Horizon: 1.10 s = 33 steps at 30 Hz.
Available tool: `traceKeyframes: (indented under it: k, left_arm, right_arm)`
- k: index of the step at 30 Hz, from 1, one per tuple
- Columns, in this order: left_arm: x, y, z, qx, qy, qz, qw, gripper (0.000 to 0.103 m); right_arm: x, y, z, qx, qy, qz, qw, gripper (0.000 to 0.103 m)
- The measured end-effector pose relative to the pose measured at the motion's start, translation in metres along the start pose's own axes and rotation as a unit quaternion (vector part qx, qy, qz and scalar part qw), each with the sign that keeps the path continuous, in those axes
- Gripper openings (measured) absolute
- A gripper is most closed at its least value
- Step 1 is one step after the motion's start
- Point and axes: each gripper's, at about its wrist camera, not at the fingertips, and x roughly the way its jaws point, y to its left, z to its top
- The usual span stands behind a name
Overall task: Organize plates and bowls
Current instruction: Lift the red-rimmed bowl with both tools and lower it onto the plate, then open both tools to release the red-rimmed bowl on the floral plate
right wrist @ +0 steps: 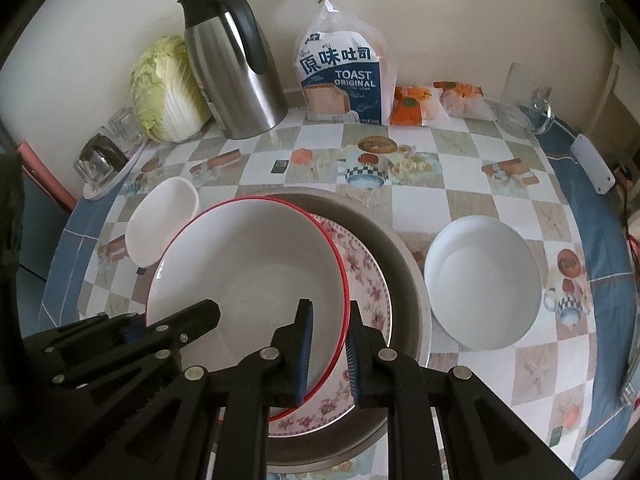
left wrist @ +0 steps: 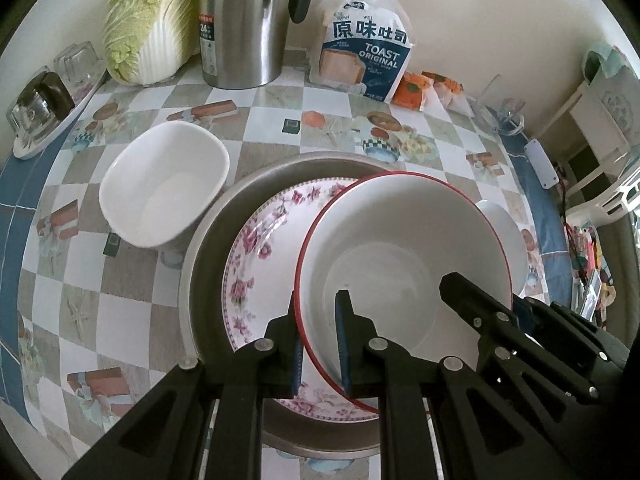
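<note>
left gripper (left wrist: 320,340) clamps red-rimmed bowl (left wrist: 400,256) near-left rim | right gripper (right wrist: 328,348) clamps near-right rim | 1 floral plate (left wrist: 264,240) | 1 metal tray (left wrist: 224,220) | 2 white bowls (left wrist: 164,188)

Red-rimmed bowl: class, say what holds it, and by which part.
Both grippers hold the red-rimmed bowl by its rim: the left gripper clamps the near-left edge, the right gripper the near-right edge, each with one pad inside and one outside.
</note>
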Motion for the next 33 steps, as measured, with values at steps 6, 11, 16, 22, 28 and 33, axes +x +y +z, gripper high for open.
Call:
traceKeyframes:
  k: [6, 11, 16, 22, 28, 33]
  left_arm:
    - [0.0, 0.003, -0.002, -0.002, -0.002, -0.003, 1.0, 0.013]
    - [0.002, 0.006, -0.001, -0.002, 0.0, -0.005, 1.0, 0.013]
    - [0.0, 0.009, 0.003, -0.004, -0.004, -0.008, 1.0, 0.013]
    - [0.006, 0.008, 0.004, -0.002, 0.003, -0.004, 1.0, 0.013]
    - [0.011, 0.01, 0.005, -0.003, 0.007, 0.0, 1.0, 0.013]
    - [0.017, 0.013, 0.006, -0.008, 0.013, 0.001, 0.9999, 0.013]
  right_arm:
    - [0.0, 0.001, -0.006, 0.011, -0.003, -0.001, 1.0, 0.017]
    - [0.003, 0.001, -0.008, 0.026, -0.002, 0.003, 1.0, 0.017]
    - [0.006, 0.0, -0.007, 0.035, -0.004, 0.014, 0.999, 0.017]
    - [0.011, 0.0, -0.006, 0.045, -0.002, 0.02, 0.999, 0.017]
    - [0.016, -0.001, -0.006, 0.047, 0.005, 0.013, 0.999, 0.017]
    - [0.022, -0.001, -0.005, 0.051, 0.01, 0.018, 0.998, 0.017]
